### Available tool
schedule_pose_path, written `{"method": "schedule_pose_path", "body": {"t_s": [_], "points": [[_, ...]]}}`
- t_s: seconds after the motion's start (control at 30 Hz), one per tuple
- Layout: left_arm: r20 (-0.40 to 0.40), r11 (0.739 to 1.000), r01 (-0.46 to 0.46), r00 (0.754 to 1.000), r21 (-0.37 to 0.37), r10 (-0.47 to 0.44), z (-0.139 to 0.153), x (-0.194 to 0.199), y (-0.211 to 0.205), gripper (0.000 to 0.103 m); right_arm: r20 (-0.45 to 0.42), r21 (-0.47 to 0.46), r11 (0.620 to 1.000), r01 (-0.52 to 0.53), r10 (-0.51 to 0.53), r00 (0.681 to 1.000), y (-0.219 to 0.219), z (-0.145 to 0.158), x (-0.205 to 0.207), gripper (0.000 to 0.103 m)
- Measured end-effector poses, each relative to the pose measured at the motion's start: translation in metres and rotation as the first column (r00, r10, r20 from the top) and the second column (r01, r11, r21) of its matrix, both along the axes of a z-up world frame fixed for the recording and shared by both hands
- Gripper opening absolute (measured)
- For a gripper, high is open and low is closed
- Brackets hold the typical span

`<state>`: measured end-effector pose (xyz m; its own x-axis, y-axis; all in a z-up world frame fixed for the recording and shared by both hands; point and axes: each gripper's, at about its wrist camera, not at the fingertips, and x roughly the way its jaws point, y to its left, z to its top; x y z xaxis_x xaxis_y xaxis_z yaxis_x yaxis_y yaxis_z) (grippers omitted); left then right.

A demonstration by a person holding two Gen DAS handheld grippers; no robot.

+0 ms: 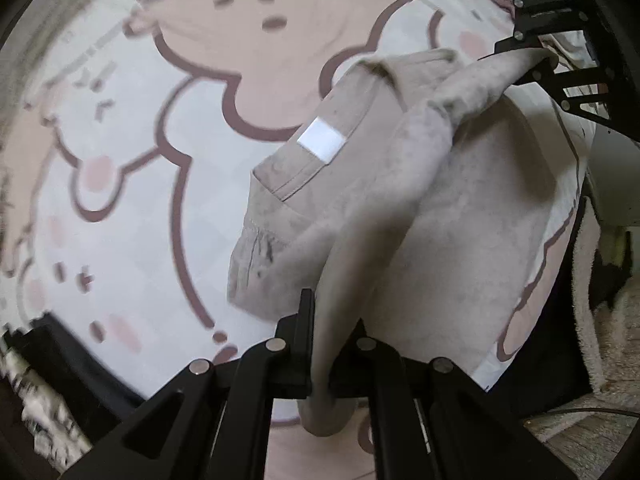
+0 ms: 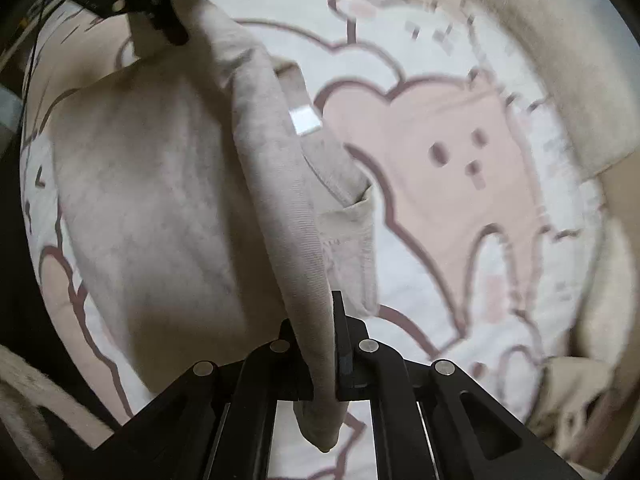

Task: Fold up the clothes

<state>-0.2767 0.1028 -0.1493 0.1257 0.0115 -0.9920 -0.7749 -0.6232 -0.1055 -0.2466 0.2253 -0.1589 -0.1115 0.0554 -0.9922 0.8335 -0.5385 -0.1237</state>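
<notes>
A beige garment (image 1: 460, 208) with a white label (image 1: 322, 139) hangs stretched between both grippers above a bed sheet printed with pink bears (image 1: 120, 160). My left gripper (image 1: 326, 344) is shut on one edge of the garment, which bunches between its fingers. My right gripper (image 1: 536, 60) shows at the top right of the left wrist view, shut on the other edge. In the right wrist view the right gripper (image 2: 320, 344) clamps the garment (image 2: 160, 200), and the left gripper (image 2: 160, 20) holds it at the top left. The white label (image 2: 305, 119) faces the sheet side.
The bear-print sheet (image 2: 460, 160) covers the bed under the garment. A fluffy cream blanket (image 2: 560, 60) lies along the far right in the right wrist view. A fuzzy cream fabric (image 1: 592, 300) and wooden floor (image 1: 580, 432) show at the lower right of the left wrist view.
</notes>
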Motion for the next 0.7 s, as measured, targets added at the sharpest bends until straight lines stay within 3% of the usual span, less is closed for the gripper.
{"method": "schedule_pose_path", "body": {"t_s": [0.03, 0.1, 0.13, 0.17, 0.2, 0.23, 0.27, 0.33, 0.43, 0.5, 0.57, 0.63, 0.7], "points": [[0.023, 1.0, -0.005, 1.0, 0.0, 0.005, -0.009, -0.007, 0.0, 0.009, 0.03, -0.003, 1.0, 0.01, -0.01, 1.0, 0.001, -0.008, -0.008, 0.005], [0.043, 1.0, -0.029, 0.999, -0.009, 0.029, -0.025, -0.019, -0.003, 0.02, 0.084, -0.011, 0.998, 0.054, -0.053, 0.995, 0.004, -0.024, -0.025, 0.005], [0.043, 0.999, -0.048, 0.998, -0.02, 0.049, -0.033, -0.026, -0.006, 0.034, 0.114, -0.019, 0.996, 0.087, -0.085, 0.99, 0.007, -0.032, -0.033, 0.006], [0.038, 0.997, -0.065, 0.997, -0.031, 0.067, -0.038, -0.031, -0.01, 0.052, 0.128, -0.026, 0.993, 0.113, -0.108, 0.986, 0.009, -0.036, -0.038, 0.014], [0.029, 0.996, -0.085, 0.996, -0.037, 0.086, -0.042, -0.036, -0.015, 0.06, 0.121, -0.026, 0.989, 0.145, -0.141, 0.983, 0.014, -0.038, -0.043, 0.037], [0.024, 0.994, -0.109, 0.994, -0.027, 0.109, -0.043, -0.041, -0.021, 0.065, 0.087, -0.02, 0.985, 0.172, -0.169, 0.982, 0.019, -0.038, -0.047, 0.051], [0.02, 0.991, -0.132, 0.991, -0.006, 0.133, -0.04, -0.045, -0.027, 0.065, 0.031, -0.017, 0.98, 0.197, -0.196, 0.98, 0.026, -0.034, -0.05, 0.072], [-0.017, 0.978, -0.203, 0.979, 0.052, 0.205, -0.026, -0.055, -0.045, 0.065, -0.063, -0.056, 0.964, 0.259, -0.262, 0.963, 0.046, -0.021, -0.054, 0.074], [-0.089, 0.933, -0.32, 0.937, 0.167, 0.337, 0.005, -0.061, -0.076, 0.065, -0.215, -0.147, 0.904, 0.402, -0.426, 0.879, 0.076, 0.01, -0.049, 0.071], [-0.104, 0.883, -0.384, 0.9, 0.269, 0.423, 0.027, -0.051, -0.092, 0.064, -0.163, -0.305, 0.839, 0.451, -0.513, 0.843, 0.085, 0.032, -0.031, 0.061], [-0.066, 0.834, -0.393, 0.891, 0.388, 0.45, 0.048, -0.024, -0.094, 0.064, -0.094, -0.423, 0.776, 0.468, -0.552, 0.829, 0.08, 0.044, -0.003, 0.061], [-0.077, 0.825, -0.348, 0.903, 0.445, 0.422, 0.057, 0.014, -0.084, 0.065, -0.029, -0.493, 0.748, 0.445, -0.525, 0.851, 0.06, 0.042, 0.027, 0.061], [-0.09, 0.825, -0.305, 0.916, 0.476, 0.391, 0.059, 0.053, -0.067, 0.065, 0.015, -0.514, 0.753, 0.412, -0.472, 0.882, 0.033, 0.023, 0.049, 0.061]]}}
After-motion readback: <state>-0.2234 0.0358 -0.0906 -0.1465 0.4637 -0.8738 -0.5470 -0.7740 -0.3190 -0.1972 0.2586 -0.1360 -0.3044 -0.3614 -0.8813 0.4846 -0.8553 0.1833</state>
